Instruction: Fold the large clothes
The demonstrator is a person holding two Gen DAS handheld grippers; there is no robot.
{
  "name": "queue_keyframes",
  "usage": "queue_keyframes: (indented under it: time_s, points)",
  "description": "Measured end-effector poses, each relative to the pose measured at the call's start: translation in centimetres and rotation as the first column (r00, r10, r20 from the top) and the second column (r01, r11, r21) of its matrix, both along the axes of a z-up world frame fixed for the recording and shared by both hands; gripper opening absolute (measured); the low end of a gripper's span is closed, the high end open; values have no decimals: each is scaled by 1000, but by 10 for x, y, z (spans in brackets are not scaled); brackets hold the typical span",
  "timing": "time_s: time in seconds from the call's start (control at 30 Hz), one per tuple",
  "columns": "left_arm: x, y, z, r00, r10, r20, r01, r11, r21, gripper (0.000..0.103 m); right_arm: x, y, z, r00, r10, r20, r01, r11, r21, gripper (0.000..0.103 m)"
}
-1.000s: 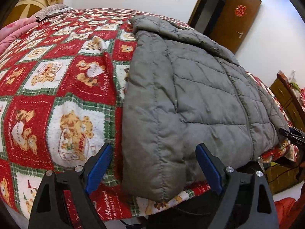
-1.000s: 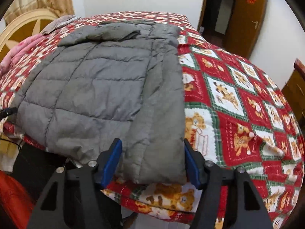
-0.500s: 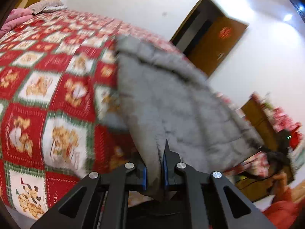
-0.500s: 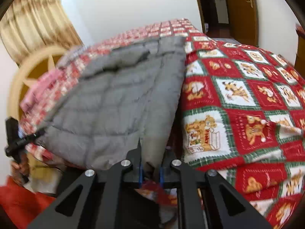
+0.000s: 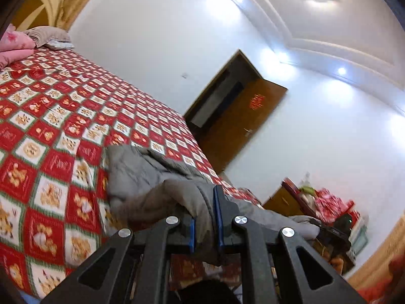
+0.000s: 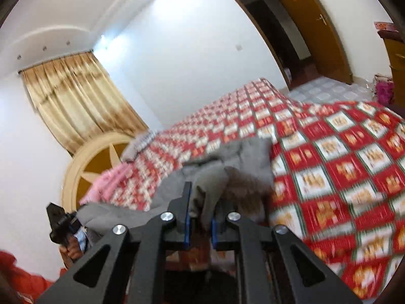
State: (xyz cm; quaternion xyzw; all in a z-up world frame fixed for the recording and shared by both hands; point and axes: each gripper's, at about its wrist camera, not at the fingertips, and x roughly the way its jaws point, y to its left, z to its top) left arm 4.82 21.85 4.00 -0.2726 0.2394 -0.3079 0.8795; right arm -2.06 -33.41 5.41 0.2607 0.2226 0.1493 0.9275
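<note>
A grey quilted jacket (image 5: 141, 174) lies on a bed with a red teddy-bear quilt (image 5: 50, 116). My left gripper (image 5: 205, 228) is shut on the jacket's hem and holds it raised and bunched above the quilt. My right gripper (image 6: 200, 225) is shut on the other hem corner of the jacket (image 6: 238, 157), lifted too, with a fur trim (image 6: 245, 187) beside the fingers. The rest of the jacket is doubled back toward its collar. The right gripper also shows in the left wrist view (image 5: 331, 230), and the left gripper shows in the right wrist view (image 6: 60, 223).
Pink bedding (image 5: 15, 48) and a grey pillow (image 5: 48, 35) lie at the head of the bed by a round headboard (image 6: 93, 167). A brown door (image 5: 243, 124) stands open. A wooden cabinet (image 5: 286, 200) with red packages stands beside the bed.
Both grippers closed on the jacket's bottom hem, then lifted it and carried it forward over the bed. The jacket now bunches and folds back on itself.
</note>
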Motion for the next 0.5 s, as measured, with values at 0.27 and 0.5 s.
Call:
queue_keyframes:
  time_s: [0.27,0.5]
  points:
    - [148,-31,3,968,150,-201,-130,985,110,12,163,-6,13,999,-45,-11,44,999,-20,14]
    - [261,-52,-47,903,285,-321,-209,945,250,12,313,-13,-47,975,-155,-163,146,987,-65,14]
